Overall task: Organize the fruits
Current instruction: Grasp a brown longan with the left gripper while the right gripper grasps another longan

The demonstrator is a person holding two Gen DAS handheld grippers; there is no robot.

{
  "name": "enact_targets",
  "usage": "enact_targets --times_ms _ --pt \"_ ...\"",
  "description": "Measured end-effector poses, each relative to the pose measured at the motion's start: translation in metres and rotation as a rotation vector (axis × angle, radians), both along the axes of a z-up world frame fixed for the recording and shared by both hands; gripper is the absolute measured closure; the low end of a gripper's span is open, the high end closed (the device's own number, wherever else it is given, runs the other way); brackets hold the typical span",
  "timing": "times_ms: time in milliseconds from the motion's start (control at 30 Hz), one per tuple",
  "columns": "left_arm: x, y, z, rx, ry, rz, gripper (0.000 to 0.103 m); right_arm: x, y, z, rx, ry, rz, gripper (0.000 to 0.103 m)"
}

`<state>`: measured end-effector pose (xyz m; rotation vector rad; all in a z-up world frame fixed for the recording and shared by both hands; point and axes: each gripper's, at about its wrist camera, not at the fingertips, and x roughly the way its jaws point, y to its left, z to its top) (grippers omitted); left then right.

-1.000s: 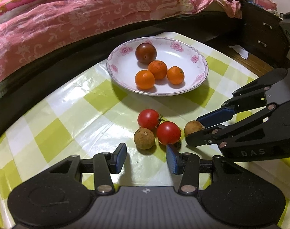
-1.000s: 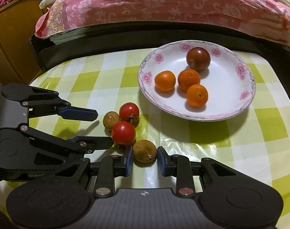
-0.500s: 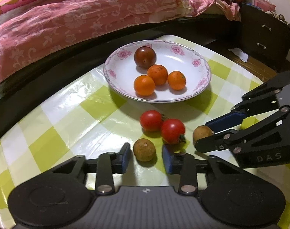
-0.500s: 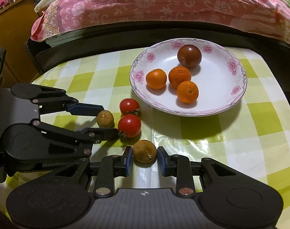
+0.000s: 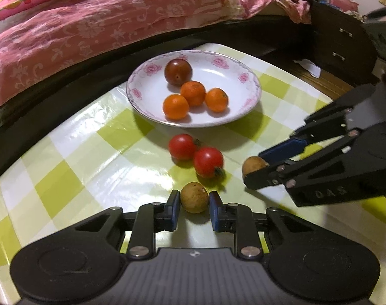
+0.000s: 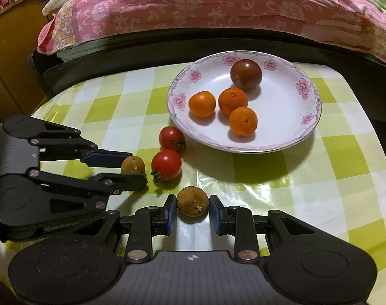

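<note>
A white flowered plate (image 5: 246, 106) (image 6: 309, 132) holds three small oranges (image 5: 193, 92) (image 6: 232, 101) and a dark plum (image 5: 178, 71) (image 6: 246, 74). Two red tomatoes (image 5: 208, 162) (image 6: 166, 164) lie on the checked cloth in front of it. My left gripper (image 5: 194, 204) (image 6: 137, 167) is shut on a brown longan (image 5: 194, 197) (image 6: 133, 165). My right gripper (image 6: 193, 209) (image 5: 256, 167) is shut on a second brown longan (image 6: 193, 201) (image 5: 253, 165). Both fruits are low, at the tablecloth.
The table (image 5: 65, 178) has a green and white checked plastic cloth. A bed with a pink floral quilt (image 5: 91, 20) (image 6: 218, 7) runs along the far side. A dark drawer cabinet (image 5: 342, 43) stands at the right, a wooden board (image 6: 12, 50) at the left.
My left gripper has moved forward around the near longan and closed on it. My right gripper stays shut on its longan and has shifted right, away from the tomatoes.
</note>
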<state>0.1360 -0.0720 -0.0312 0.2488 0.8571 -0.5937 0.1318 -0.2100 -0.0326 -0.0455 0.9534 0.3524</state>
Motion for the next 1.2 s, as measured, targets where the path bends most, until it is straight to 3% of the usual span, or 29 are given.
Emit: enact_targets --times_ms 400,1200 --pt "-0.026 0.002 -0.002 0.027 0.023 -0.019 0.070 -0.017 0.002 0.000 -0.017 0.022 0.019 0.078" --pt "-0.027 -0.002 -0.004 0.064 -0.017 -0.029 0.065 -0.021 0.011 -0.001 -0.063 0.009 0.054 0.073"
